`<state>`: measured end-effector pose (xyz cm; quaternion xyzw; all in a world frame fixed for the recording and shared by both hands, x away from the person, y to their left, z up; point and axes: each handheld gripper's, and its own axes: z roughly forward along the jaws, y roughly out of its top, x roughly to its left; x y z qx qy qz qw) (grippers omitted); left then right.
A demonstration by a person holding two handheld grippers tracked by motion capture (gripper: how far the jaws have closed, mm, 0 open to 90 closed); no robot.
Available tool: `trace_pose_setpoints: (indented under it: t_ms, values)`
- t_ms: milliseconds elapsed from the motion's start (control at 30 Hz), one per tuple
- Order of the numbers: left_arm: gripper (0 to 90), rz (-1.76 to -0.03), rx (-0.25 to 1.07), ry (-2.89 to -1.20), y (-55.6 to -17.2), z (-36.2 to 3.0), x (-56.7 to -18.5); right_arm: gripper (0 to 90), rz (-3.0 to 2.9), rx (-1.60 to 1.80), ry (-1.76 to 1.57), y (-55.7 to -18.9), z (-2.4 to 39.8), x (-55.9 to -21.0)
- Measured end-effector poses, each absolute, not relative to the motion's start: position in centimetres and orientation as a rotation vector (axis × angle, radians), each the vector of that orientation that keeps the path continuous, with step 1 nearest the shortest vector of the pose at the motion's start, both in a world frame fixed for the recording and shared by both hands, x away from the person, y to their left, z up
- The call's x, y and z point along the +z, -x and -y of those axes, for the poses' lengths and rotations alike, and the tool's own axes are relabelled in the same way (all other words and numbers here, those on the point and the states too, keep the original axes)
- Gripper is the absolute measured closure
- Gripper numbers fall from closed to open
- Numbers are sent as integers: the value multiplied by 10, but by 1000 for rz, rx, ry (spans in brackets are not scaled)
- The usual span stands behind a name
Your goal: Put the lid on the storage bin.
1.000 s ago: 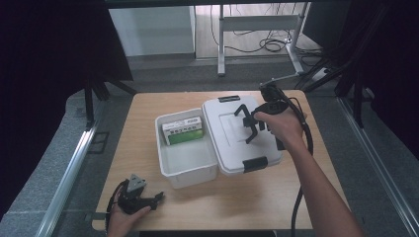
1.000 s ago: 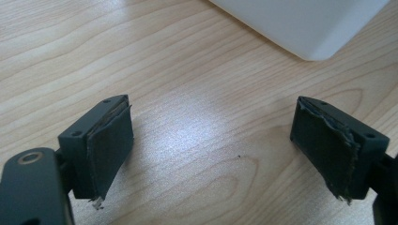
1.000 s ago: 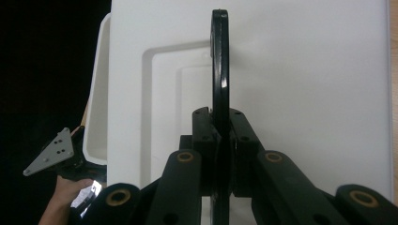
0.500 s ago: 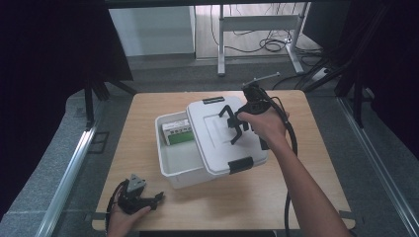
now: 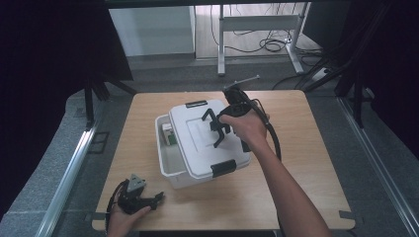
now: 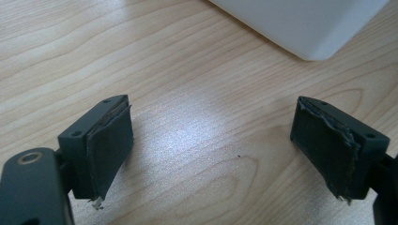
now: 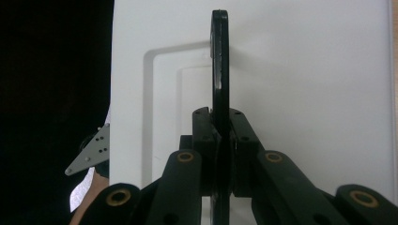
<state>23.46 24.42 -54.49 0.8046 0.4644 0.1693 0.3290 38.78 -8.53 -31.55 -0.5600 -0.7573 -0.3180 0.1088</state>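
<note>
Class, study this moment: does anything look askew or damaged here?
Yes. The white lid sits skewed on the white bin, leaving its left side uncovered. The left gripper has frayed, peeling pads.

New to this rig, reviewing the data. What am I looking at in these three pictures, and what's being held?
No robot here: a person works at a wooden table with a hand-held gripper in each hand. The high view looks down from above the person's side. The other two pictures come from cameras riding on the grippers, looking along their black jaws.

On the table stands a white plastic box with something green and white inside. Its white lid sits skewed over the box, leaving the left part uncovered.

The right hand-held gripper is shut on the lid's black handle, which its own view shows pinched between the jaws.

The left hand-held gripper rests low at the table's near left corner, jaws wide apart with nothing between them; its view shows bare wood and a corner of the box.
</note>
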Motion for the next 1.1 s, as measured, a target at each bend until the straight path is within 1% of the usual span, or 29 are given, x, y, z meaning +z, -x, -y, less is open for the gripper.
trace_pose_setpoints:
  t_ms: [533, 1100]
  values:
    - [133, -1215, 442, -2106, -235, -244, -545, 842, 2211, -889, 1637, -389, 47, -325]
    - [133, -1212, 441, -2106, -235, -244, -545, 841, 2193, -852, 1676, -396, 22, -335]
